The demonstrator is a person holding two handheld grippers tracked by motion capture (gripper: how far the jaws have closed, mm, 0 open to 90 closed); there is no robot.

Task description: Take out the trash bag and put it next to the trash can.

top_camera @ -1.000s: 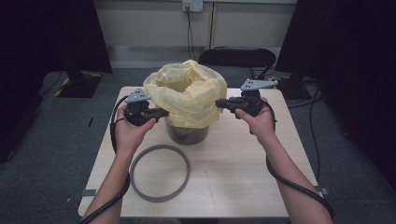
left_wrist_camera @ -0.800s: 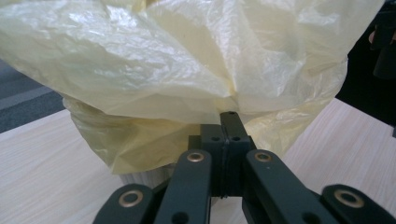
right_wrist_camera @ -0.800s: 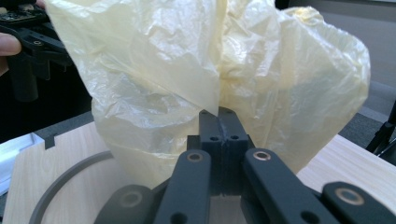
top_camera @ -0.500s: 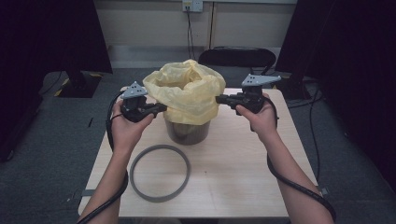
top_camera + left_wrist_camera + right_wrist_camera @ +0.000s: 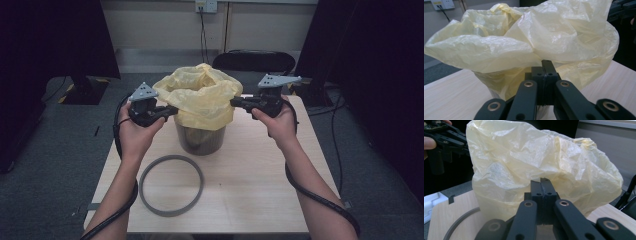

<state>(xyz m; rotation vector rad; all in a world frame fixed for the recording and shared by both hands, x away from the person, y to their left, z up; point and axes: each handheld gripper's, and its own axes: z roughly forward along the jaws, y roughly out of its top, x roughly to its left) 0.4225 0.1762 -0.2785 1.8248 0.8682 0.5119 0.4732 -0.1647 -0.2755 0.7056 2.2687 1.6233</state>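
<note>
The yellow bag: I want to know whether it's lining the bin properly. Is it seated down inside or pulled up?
Pulled up: the yellow bag billows above the dark bin, pinched by both shut grippers.

Left hand-held gripper jaws shut, pointing inward; right hand-held gripper likewise; forearms raised.

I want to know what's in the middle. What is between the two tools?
In the high view, the yellow bag sits between the left tool and the right tool, puffed up over the dark bucket. Each tool pinches one side of it.
</note>
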